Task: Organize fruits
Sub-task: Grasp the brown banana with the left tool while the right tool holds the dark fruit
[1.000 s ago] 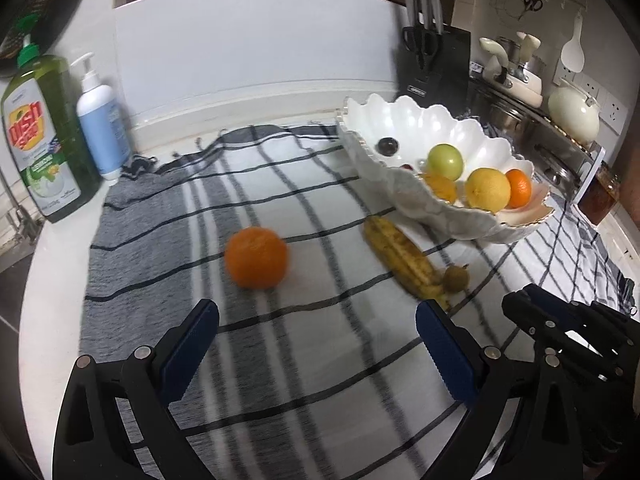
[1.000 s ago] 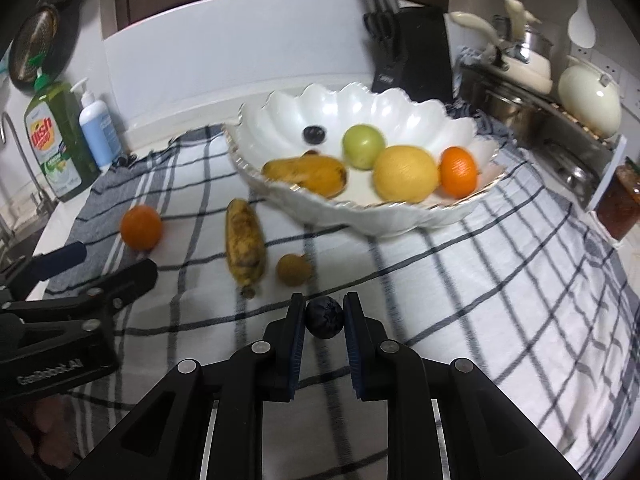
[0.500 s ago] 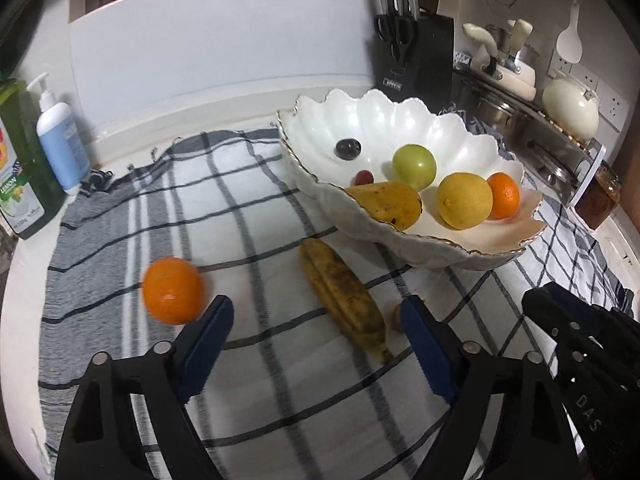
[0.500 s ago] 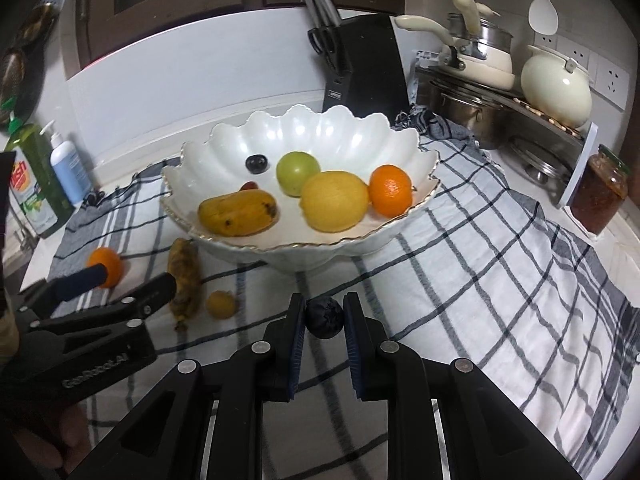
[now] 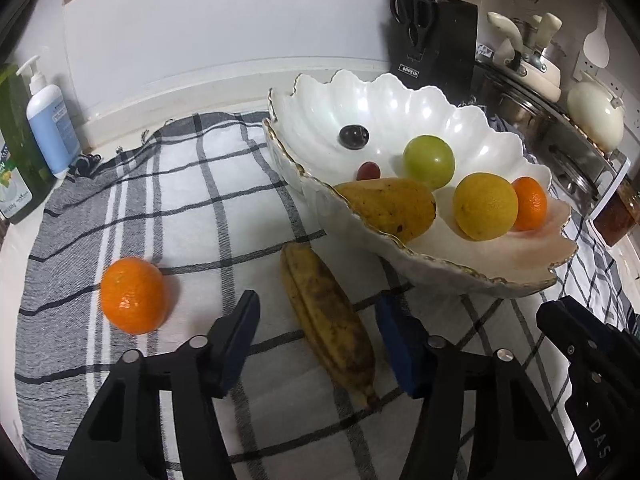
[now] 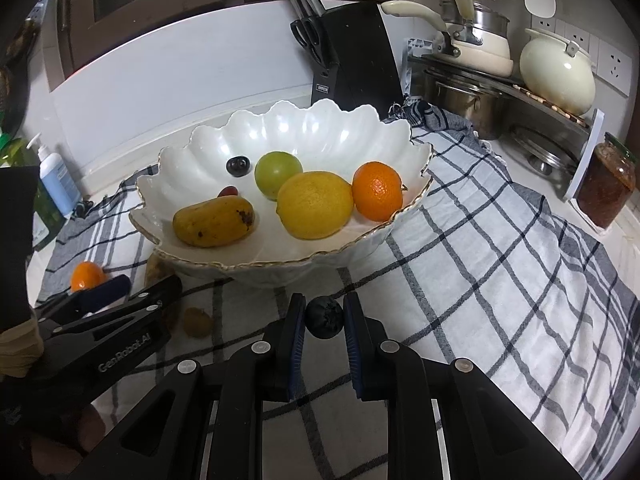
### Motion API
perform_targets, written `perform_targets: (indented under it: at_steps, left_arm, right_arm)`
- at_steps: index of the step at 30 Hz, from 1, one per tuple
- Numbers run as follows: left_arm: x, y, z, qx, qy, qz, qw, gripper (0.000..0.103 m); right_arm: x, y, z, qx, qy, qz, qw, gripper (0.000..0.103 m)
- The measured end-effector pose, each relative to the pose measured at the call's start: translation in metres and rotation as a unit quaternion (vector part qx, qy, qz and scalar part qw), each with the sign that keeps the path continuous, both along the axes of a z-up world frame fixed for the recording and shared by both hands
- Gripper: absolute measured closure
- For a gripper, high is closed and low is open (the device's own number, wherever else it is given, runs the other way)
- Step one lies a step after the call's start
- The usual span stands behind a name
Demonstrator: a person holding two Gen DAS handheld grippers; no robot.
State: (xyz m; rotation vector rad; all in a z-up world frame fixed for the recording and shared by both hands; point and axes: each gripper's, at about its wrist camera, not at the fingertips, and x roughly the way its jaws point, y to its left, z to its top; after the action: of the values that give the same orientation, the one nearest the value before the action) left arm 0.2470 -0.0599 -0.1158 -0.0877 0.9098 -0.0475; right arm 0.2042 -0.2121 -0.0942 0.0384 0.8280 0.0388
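Observation:
A white scalloped bowl holds a mango, a lemon, an orange, a green fruit and two small dark fruits. My right gripper is shut on a small dark fruit, just in front of the bowl's near rim. My left gripper is open, its jaws on either side of a spotted banana on the checked cloth. A loose orange lies left of it. A small brown fruit lies on the cloth.
A black knife block stands behind the bowl. Pots and a cream kettle sit on a rack at the right, with a jar below. Soap bottles stand at the far left.
My left gripper has moved right from the loose orange, so the banana now lies between its jaws. My right gripper has carried the dark fruit closer to the bowl.

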Motion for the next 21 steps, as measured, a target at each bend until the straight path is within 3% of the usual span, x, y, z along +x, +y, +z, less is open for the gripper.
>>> perform_targets:
  at_steps: [8,21]
  left_arm:
    - [0.0088,-0.0073,-0.0084,0.008,0.011,-0.005,0.9999,0.066]
    - [-0.0002,-0.0019,-0.0015,0.006,0.000,-0.005,1.0000,0.072]
  right_arm:
    - [0.0030,-0.0036,-0.0069,0.006,0.006,-0.003,1.000,0.082]
    - [0.0005,-0.0027,-0.0048,0.010,0.003,-0.002,1.000,0.082]
